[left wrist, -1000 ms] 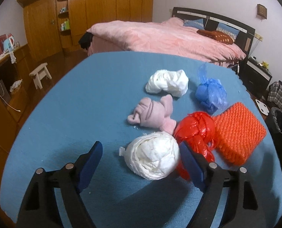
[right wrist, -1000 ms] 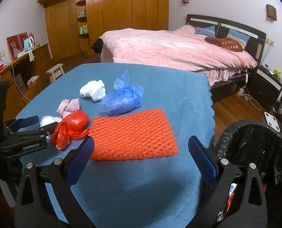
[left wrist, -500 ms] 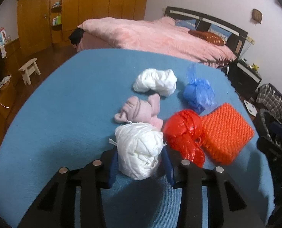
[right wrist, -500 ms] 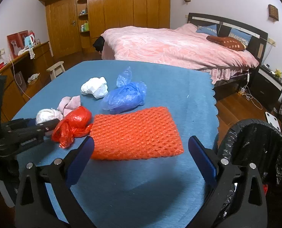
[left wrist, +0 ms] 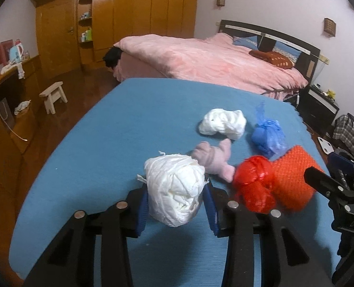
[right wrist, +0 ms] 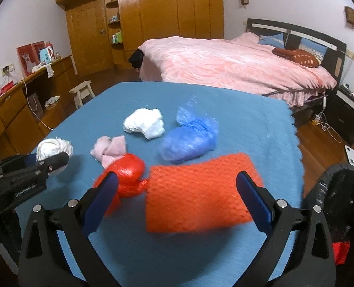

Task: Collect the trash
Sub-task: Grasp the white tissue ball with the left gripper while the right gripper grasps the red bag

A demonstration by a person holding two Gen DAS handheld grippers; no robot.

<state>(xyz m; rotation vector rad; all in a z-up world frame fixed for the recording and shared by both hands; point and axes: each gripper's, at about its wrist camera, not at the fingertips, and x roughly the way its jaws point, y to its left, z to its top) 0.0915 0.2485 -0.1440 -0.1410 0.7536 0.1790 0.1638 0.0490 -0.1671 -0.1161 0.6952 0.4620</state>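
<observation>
White wad (left wrist: pixel 175 190) is pinched between the left fingers (left wrist: pixel 209 203), just off the counter (left wrist: pixel 119 129). It's squishy, so it could get dropped before the bin (right wrist: pixel 344 191). Right gripper (right wrist: pixel 177 199) is held wide open, empty, over the orange pad (right wrist: pixel 201 191).

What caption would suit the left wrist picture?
Left gripper clamps a white crumpled bag above the blue tablecloth, other trash behind.
</observation>
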